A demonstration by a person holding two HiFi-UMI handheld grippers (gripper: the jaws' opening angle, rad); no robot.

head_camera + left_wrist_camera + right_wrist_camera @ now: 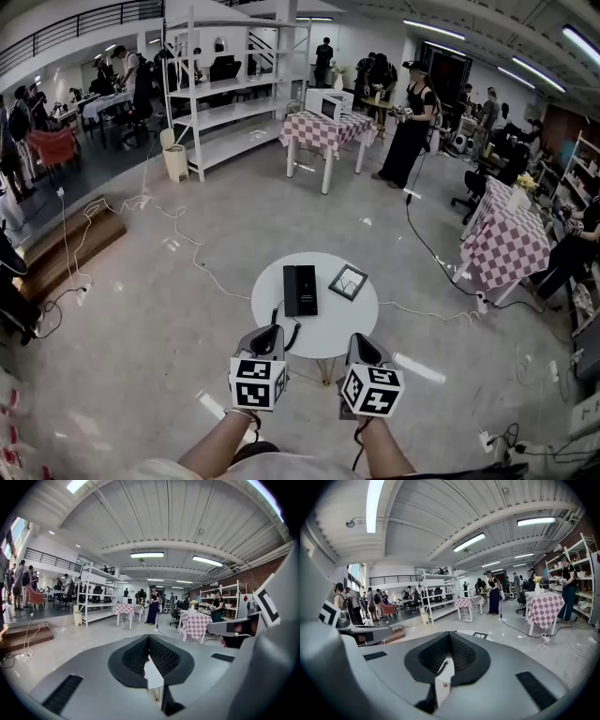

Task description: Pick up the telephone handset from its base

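Note:
A black telephone (300,290) lies on a small round white table (330,328), its handset resting on the base and its cord (287,335) hanging over the near edge. Both grippers hover side by side just short of that edge. My left gripper (271,332) is level with the cord, shut with nothing in it; its pads meet at the tip in the left gripper view (149,637). My right gripper (360,341) is to the right of the phone, also shut and empty (450,634). Below the right jaws only a strip of table and cord (439,663) shows.
A dark framed square (348,281) lies on the table right of the phone. Cables (427,246) trail over the floor around the table. Checkered-cloth tables (506,244) stand to the right and far back, white shelving (230,89) at the back left, and several people stand around.

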